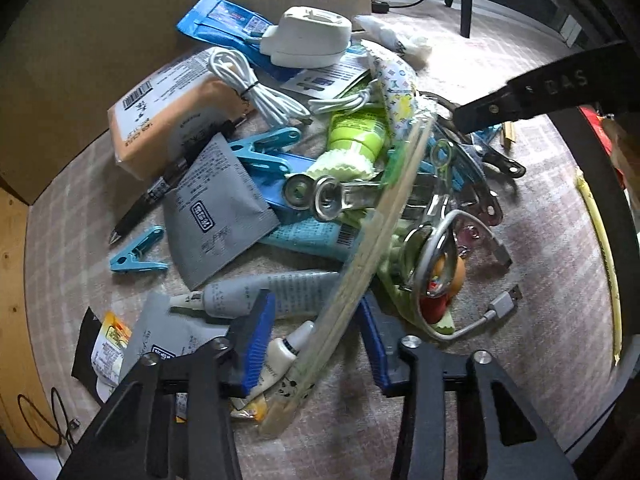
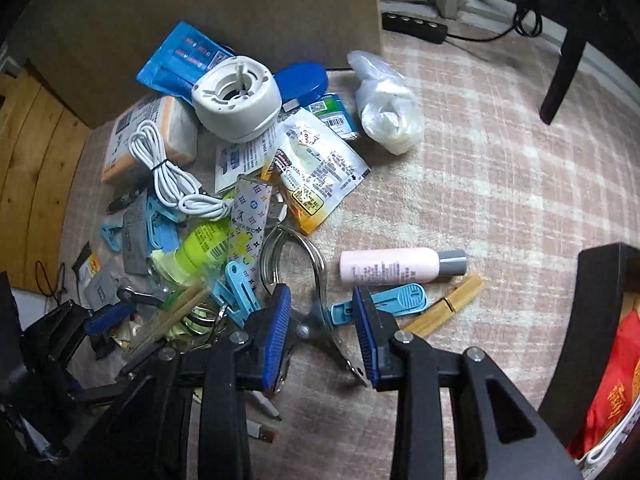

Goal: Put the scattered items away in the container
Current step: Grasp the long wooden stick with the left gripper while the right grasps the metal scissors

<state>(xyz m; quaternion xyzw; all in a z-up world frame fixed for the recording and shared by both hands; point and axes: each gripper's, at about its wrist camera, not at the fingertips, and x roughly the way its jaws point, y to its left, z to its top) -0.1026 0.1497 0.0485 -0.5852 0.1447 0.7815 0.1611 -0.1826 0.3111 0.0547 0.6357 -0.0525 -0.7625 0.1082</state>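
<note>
- Down low, the left claw (image 1: 314, 344) hangs wide open over the pile, its blue-padded jaws on either side of a clear sleeve of wooden chopsticks (image 1: 360, 256) that runs diagonally up between them; I cannot tell whether either pad touches it.
- Just beside its left pad lie a small white tube (image 1: 280, 360) and a grey tube (image 1: 276, 292); a grey foil sachet (image 1: 216, 212) sits further up, half over a black pen (image 1: 160, 196).
- Similarly, the right claw (image 2: 322, 330) is open and holds nothing, its jaws either side of a metal clip (image 2: 320, 312) lying on the carpet (image 2: 500, 160).
- Near its right jaw lie a light blue plastic peg (image 2: 396, 300), a wooden clothespin (image 2: 444, 308) and a pink bottle (image 2: 396, 266) with a grey cap.
- Further out, the heap holds a lime green tube (image 2: 204, 248), a coiled white cable (image 2: 168, 172), a white round device (image 2: 236, 98), a blue packet (image 2: 180, 56) and a knotted clear plastic bag (image 2: 388, 108).
- A black container (image 2: 600, 320) stands at the right edge, well apart from the heap, with red packaging (image 2: 612, 384) inside.
- A cardboard box (image 2: 240, 4) stands behind the heap.
</note>
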